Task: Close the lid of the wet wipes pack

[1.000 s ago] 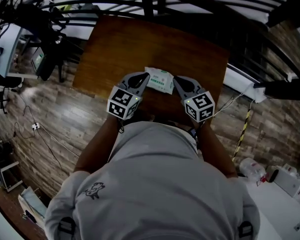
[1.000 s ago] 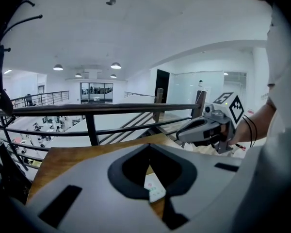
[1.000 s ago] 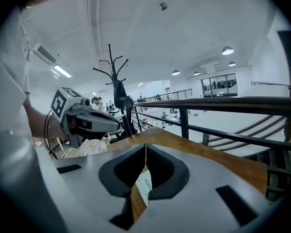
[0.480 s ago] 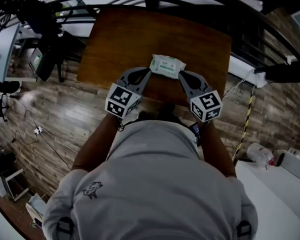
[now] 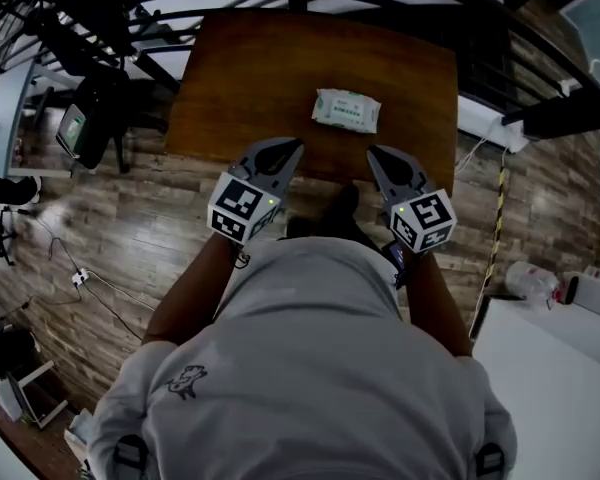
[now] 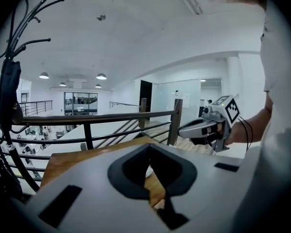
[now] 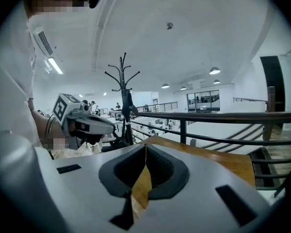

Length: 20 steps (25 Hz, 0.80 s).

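Note:
The wet wipes pack (image 5: 346, 110), white with green print, lies flat on the brown wooden table (image 5: 250, 78), right of its middle. Its lid is too small to make out. Both grippers hover over the table's near edge, well short of the pack and apart from it. My left gripper (image 5: 289, 150) is shut with nothing between its tips, which meet in the left gripper view (image 6: 149, 148). My right gripper (image 5: 376, 155) is shut and holds nothing; its tips touch in the right gripper view (image 7: 145, 147). Neither gripper view shows the pack.
A metal railing (image 7: 218, 116) runs behind the table's far side. A black coat rack (image 7: 124, 96) stands to the left. Wood-plank floor (image 5: 130, 218) surrounds the table. A white surface (image 5: 560, 368) and a plastic bottle (image 5: 528, 280) sit at the lower right.
Both grippers have drawn back from the pack toward the person and risen a little. The pack, which lay between their tips, now lies alone farther out on the table.

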Each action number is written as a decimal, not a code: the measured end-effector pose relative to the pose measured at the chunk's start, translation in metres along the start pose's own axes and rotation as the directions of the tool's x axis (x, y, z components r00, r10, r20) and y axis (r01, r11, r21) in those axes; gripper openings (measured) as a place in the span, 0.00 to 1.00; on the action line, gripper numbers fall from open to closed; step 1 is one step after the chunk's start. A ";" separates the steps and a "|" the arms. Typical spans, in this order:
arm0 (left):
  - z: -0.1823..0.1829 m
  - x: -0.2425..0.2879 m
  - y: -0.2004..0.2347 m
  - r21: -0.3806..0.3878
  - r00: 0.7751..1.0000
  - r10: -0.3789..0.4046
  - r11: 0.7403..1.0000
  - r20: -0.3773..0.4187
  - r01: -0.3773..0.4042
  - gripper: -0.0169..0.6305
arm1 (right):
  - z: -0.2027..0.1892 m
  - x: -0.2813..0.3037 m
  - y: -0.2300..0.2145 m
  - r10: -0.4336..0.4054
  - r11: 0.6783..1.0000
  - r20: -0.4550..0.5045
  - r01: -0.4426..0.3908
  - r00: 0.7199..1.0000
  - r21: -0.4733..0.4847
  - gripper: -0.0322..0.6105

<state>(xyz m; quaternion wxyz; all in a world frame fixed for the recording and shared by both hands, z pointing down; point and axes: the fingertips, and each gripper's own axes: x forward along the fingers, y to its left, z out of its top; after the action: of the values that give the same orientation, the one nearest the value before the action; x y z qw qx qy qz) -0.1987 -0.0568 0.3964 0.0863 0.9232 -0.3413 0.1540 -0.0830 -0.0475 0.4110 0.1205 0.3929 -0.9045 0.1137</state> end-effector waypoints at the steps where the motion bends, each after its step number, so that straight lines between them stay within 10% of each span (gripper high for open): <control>1: 0.000 -0.006 -0.004 -0.007 1.000 -0.010 1.000 0.009 0.010 0.05 | -0.002 -0.004 0.005 -0.005 1.000 -0.001 0.005 1.000 -0.003 0.10; 20: 0.006 -0.033 -0.090 -0.019 0.997 -0.020 1.000 0.073 0.021 0.05 | -0.011 -0.092 0.035 0.016 0.999 0.006 -0.016 1.000 -0.031 0.10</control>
<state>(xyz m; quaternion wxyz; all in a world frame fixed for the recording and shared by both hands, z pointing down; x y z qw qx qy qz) -0.1617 0.0292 0.3751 0.0846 0.9308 -0.3363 0.1158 -0.0468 0.0419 0.3891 0.1229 0.3841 -0.9097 0.0993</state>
